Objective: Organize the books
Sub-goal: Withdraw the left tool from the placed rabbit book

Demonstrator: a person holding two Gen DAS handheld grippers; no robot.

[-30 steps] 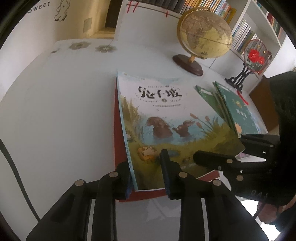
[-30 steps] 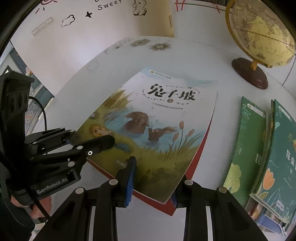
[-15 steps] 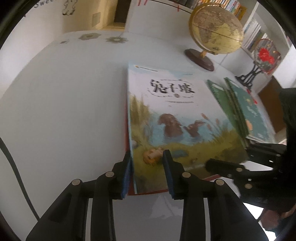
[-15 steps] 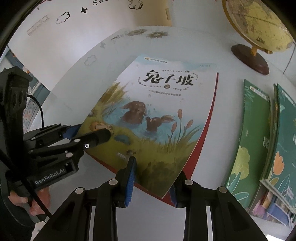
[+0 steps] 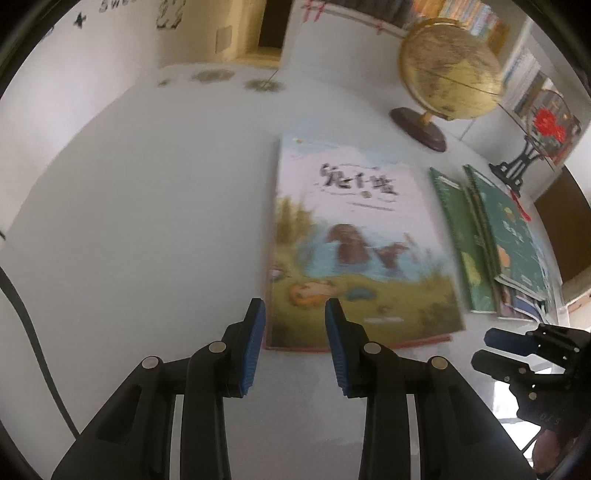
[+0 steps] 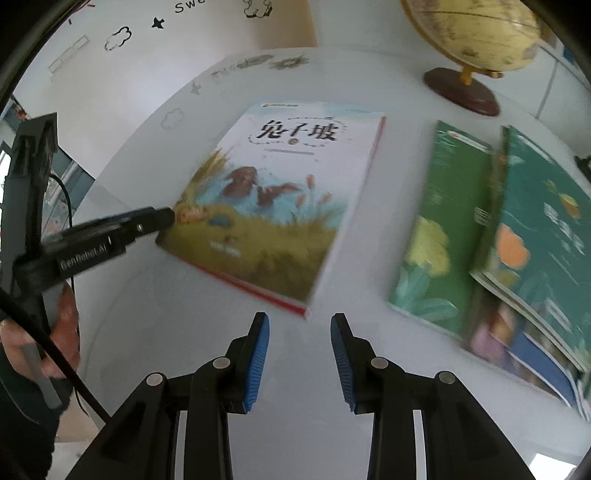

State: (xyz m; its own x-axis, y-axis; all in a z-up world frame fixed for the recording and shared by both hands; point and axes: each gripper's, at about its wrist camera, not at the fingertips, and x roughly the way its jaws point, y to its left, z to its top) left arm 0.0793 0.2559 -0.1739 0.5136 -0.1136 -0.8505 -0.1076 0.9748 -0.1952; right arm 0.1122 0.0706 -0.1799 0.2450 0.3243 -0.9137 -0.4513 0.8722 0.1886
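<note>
Picture book, cover with brown rabbits at a pond, reeds and Chinese title: lies flat and face up on white table, stacked on a red-covered book whose edge shows along its near and right sides. Neither gripper holds it.

Left gripper: blue-padded jaws parted, nothing between the pads; the picture book's near left corner shows in the gap beyond the tips, and whether a tip touches the cover cannot be told. From the right wrist view its tips sit at the book's left edge.

Right gripper: jaws parted, empty, pointing at bare table just short of the stack's near right corner, clear of it.

Green books: overlapping pile on the table to the right of the picture book, apart from it, the top one teal with an orange flower.

Globe: yellowed, on a dark round base, at the table's far side.

Round ornament with red flower: on a black stand, far right.

Shelves of books: behind the globe.
</note>
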